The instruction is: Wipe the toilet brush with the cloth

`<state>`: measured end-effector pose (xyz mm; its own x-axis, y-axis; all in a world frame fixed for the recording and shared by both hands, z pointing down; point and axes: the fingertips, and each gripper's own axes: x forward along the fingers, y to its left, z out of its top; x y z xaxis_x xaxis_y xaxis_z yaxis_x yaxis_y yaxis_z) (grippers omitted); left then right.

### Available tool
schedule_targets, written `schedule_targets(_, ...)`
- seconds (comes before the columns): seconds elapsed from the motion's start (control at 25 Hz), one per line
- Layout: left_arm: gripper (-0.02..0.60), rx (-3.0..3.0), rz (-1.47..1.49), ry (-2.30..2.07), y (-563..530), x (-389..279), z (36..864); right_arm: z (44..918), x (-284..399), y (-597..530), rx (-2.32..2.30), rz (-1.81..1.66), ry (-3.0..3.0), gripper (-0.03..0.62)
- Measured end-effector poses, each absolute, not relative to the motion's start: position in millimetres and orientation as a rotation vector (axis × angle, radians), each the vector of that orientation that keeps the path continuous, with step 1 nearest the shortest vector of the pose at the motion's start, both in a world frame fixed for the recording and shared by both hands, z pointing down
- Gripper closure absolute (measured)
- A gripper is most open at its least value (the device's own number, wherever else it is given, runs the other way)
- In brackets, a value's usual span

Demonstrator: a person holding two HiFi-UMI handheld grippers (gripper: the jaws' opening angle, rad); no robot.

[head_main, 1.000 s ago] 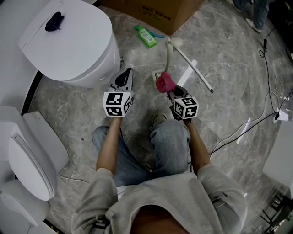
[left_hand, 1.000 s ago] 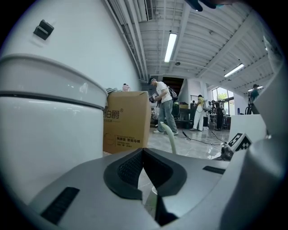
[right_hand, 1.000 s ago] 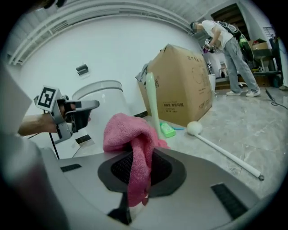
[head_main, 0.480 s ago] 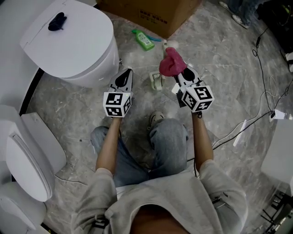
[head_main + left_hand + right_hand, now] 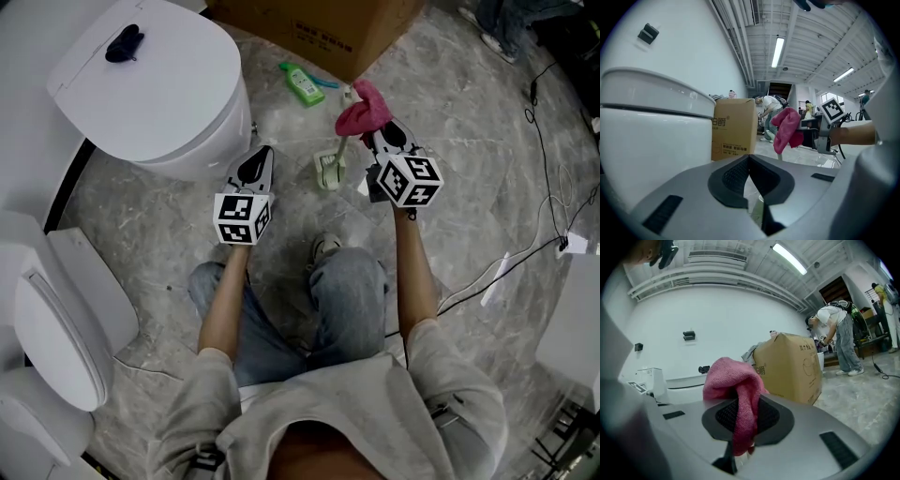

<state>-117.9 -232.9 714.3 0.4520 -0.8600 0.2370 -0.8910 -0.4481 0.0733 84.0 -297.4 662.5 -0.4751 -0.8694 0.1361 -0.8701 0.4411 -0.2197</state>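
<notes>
1. We see the brush [image 5: 338,147] standing in its holder [image 5: 327,172] on the floor, to the right of the toilet [image 5: 159,94] bowl.
2. Its long axis runs close to upright, handle end up. In the head view the handle slants up and away from the holder, further from the toilet, and its top is hidden behind the cloth [image 5: 361,112].
3. The right gripper [image 5: 378,133] sits further right of the toilet than the brush, and its fingers are clamped on the pink cloth. In the right gripper view a fold hangs down between the pads [image 5: 766,416].
4. We cannot tell whether the cloth touches the handle or only hangs in front of it.
5. The left gripper [image 5: 255,161] hovers just below the toilet bowl. Its fingers meet at the tips with nothing between them (only floor shows through the narrow wedge behind).
6. We count one brush, one cloth and two grippers.
7. We also count two toilets, the second toilet [image 5: 56,328] well below the first. One box [image 5: 309,23] and one green bottle [image 5: 302,82] lie to the right of the toilet lid.
</notes>
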Motion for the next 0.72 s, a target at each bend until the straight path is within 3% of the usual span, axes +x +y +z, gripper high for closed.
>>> schedule_targets(0.72, 0.563, 2.493, 0.292, -1.535, -231, -125, 729, 790, 74, -276, 1.500, 0.696, -2.476, 0.530)
